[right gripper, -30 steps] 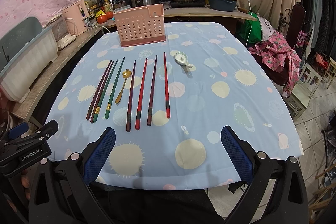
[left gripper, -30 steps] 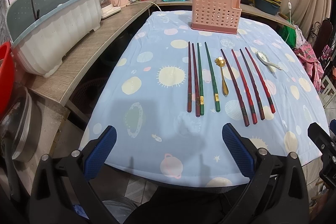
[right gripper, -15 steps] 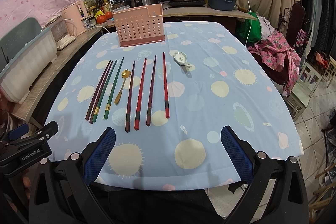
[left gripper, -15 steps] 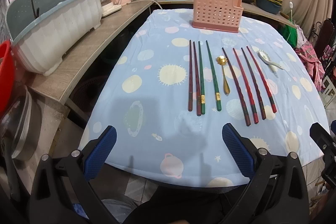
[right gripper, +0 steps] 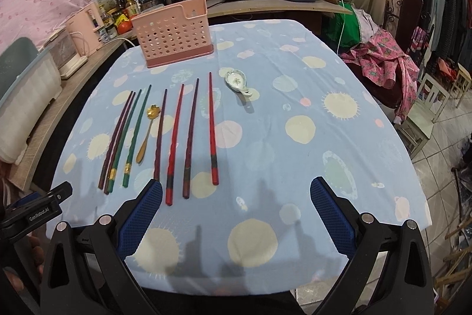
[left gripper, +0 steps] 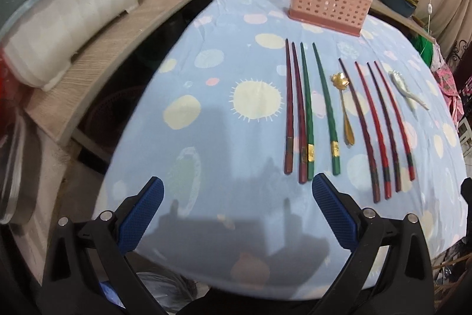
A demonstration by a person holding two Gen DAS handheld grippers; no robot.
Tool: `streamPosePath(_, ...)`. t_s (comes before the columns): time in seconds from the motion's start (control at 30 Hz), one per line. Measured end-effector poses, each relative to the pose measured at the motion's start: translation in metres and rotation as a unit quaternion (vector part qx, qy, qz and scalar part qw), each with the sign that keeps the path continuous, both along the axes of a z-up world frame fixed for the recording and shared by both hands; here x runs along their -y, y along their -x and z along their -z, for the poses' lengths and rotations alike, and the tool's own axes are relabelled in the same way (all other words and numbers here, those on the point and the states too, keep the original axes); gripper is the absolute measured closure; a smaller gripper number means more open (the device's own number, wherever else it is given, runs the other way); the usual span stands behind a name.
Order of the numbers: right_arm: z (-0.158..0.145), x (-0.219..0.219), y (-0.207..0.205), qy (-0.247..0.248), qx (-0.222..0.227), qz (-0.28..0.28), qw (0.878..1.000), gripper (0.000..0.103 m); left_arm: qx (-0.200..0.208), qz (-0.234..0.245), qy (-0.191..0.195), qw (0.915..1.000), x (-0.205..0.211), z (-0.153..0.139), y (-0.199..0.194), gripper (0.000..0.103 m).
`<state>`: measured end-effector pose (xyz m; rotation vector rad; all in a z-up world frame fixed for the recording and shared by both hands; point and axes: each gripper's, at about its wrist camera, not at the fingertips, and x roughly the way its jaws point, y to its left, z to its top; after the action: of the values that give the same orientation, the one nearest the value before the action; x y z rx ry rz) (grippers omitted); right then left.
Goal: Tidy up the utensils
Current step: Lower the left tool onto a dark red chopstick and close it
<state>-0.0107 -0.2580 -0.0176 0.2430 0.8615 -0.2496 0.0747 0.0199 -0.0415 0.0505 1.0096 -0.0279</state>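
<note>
Blue-padded left gripper (left gripper: 237, 214) gapes wide, empty, green chopsticks (left gripper: 306, 114) just ahead of its right finger; right gripper (right gripper: 236, 213) likewise empty. Pinch the thick ends squarely, then carry to the pink holder (left gripper: 329, 8) far ahead.

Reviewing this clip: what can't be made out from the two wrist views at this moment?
- Inside of the pink utensil holder: both views face its perforated front wall, so any contents or dividers are hidden.
- White ceramic spoon: blurred in the left wrist view; its pattern shows only in the right.
- Thick end of the dark red chopstick: right wrist view, covered by the right gripper's left finger.
- Countertop bottles: labels too small.
</note>
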Motion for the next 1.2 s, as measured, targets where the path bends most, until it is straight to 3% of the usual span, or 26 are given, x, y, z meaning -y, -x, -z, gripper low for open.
streamPosePath(0.43,0.01,0.01,-0.036,-0.004,-0.026,0.004,1.0,0.007,-0.044,0.02,0.003,0.9988,0.014,0.036,-0.045,0.008)
streamPosePath(0.57,0.012,0.01,-0.042,-0.004,-0.03,0.003,1.0,0.007,-0.068,0.02,0.018,0.9974,0.011,0.046,-0.056,0.021)
streamPosePath(0.77,0.016,0.009,-0.05,-0.005,-0.037,-0.002,0.999,0.007,-0.063,0.026,0.016,0.9975,0.012,0.048,-0.061,0.027)
streamPosePath(0.83,0.017,0.009,-0.053,-0.009,-0.04,-0.003,0.999,0.013,-0.061,0.029,0.017,0.9976,0.013,0.048,-0.062,0.031)
streamPosePath(1.03,0.022,0.018,-0.066,-0.024,-0.046,-0.003,0.999,0.033,-0.059,0.046,0.039,0.9964,0.013,0.041,-0.063,0.064)
streamPosePath(1.17,0.015,0.028,-0.08,-0.029,-0.033,-0.002,0.999,0.046,-0.062,0.063,0.05,0.9948,0.018,0.04,-0.063,0.094)
streamPosePath(1.2,0.013,0.031,-0.085,-0.028,-0.027,-0.003,0.999,0.053,-0.063,0.065,0.052,0.9945,0.019,0.04,-0.064,0.094)
